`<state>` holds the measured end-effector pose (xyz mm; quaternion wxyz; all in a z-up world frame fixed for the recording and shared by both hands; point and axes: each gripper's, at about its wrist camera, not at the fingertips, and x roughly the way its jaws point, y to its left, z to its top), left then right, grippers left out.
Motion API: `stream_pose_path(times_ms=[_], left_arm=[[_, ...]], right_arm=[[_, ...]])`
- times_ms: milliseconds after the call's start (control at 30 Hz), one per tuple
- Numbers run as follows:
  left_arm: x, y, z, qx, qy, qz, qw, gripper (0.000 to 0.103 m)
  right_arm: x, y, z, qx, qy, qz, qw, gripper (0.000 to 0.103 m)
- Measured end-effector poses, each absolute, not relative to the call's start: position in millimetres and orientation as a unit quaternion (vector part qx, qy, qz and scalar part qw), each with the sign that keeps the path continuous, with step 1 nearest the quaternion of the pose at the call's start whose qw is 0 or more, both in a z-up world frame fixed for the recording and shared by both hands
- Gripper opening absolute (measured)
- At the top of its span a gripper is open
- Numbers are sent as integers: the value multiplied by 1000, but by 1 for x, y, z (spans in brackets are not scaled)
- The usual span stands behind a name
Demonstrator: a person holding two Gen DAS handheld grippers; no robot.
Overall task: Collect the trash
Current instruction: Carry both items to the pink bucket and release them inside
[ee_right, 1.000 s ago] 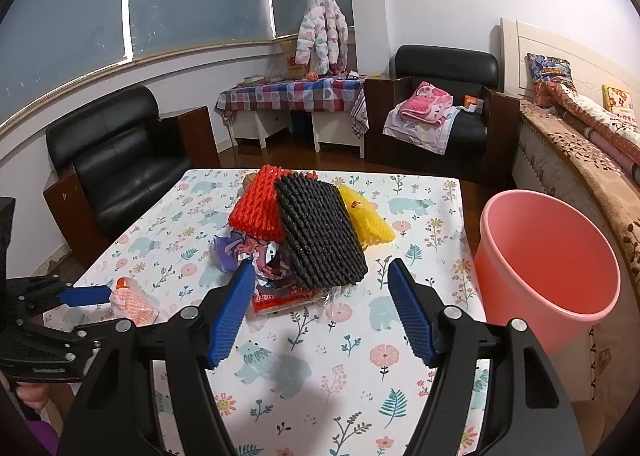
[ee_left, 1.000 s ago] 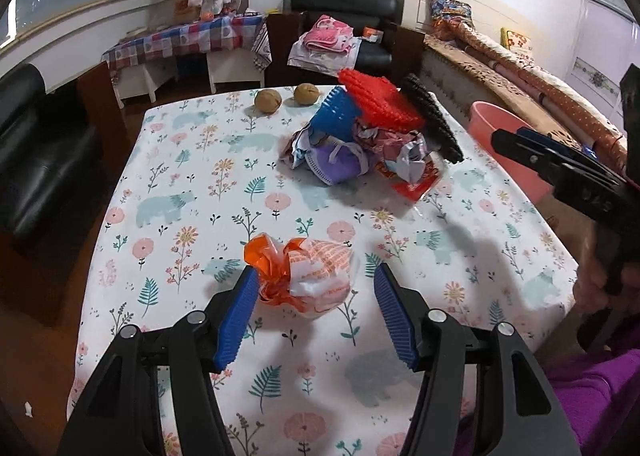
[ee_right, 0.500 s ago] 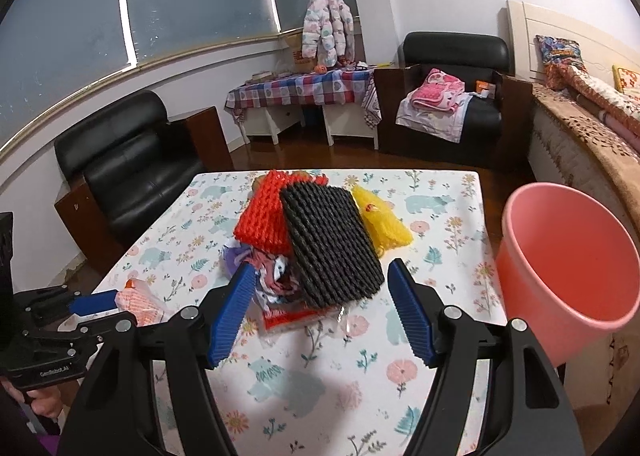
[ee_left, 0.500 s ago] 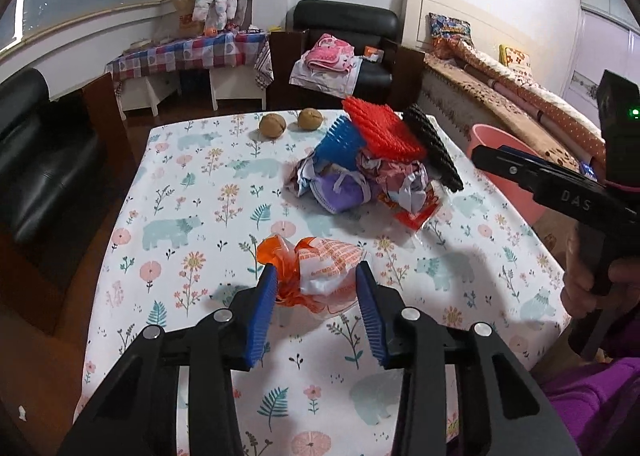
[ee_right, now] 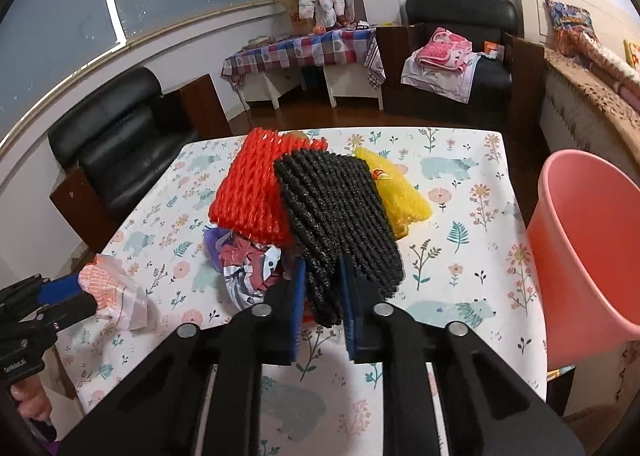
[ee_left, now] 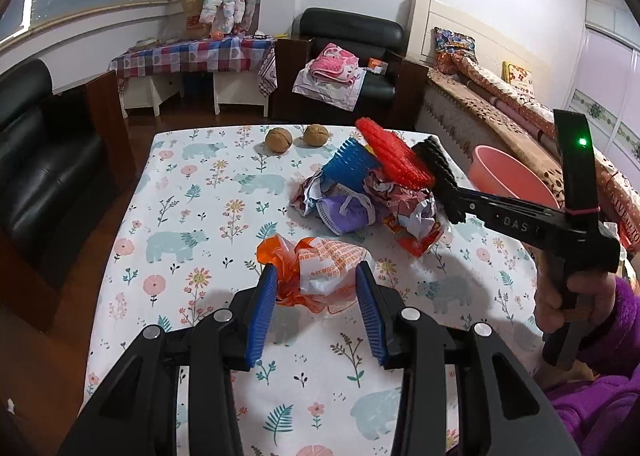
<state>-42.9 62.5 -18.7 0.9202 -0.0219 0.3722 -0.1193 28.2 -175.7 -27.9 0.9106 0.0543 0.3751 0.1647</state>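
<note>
A crumpled orange-and-white plastic bag [ee_left: 320, 260] lies on the near part of the floral tablecloth [ee_left: 192, 216]. My left gripper [ee_left: 316, 280] is shut on it, one blue pad at each side. Further back is a heap of trash: black foam net [ee_right: 336, 208], red net [ee_right: 252, 192], yellow net [ee_right: 396, 192], blue net [ee_left: 348, 168] and crumpled wrappers [ee_left: 360, 208]. My right gripper [ee_right: 322, 276] is closing its jaws on the near end of the black net, and the pads press on it. The left wrist view shows the right gripper [ee_left: 456, 200] coming in from the right.
A pink bucket [ee_right: 588, 248] stands just off the table's right edge. Two walnuts [ee_left: 280, 139] sit near the far edge. Black armchairs, a checked side table and a bed surround the table. A hand in a purple sleeve [ee_left: 580, 296] holds the right gripper.
The left jaws narrowed onto the orange bag and then held still. The right gripper moved forward and down to the heap, and its jaws closed on the black net.
</note>
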Motion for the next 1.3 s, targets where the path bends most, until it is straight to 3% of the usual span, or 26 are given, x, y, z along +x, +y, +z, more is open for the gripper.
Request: stream_pose_path(times_ms=[533, 1300], left_arm=[[-33, 14, 28, -33, 314, -173, 933, 40], [41, -176, 45, -18, 309, -300, 902, 40]], right_arm=[[0, -244, 13, 142, 317, 149, 926, 14], [-12, -385, 1, 222, 290, 6, 931, 14]])
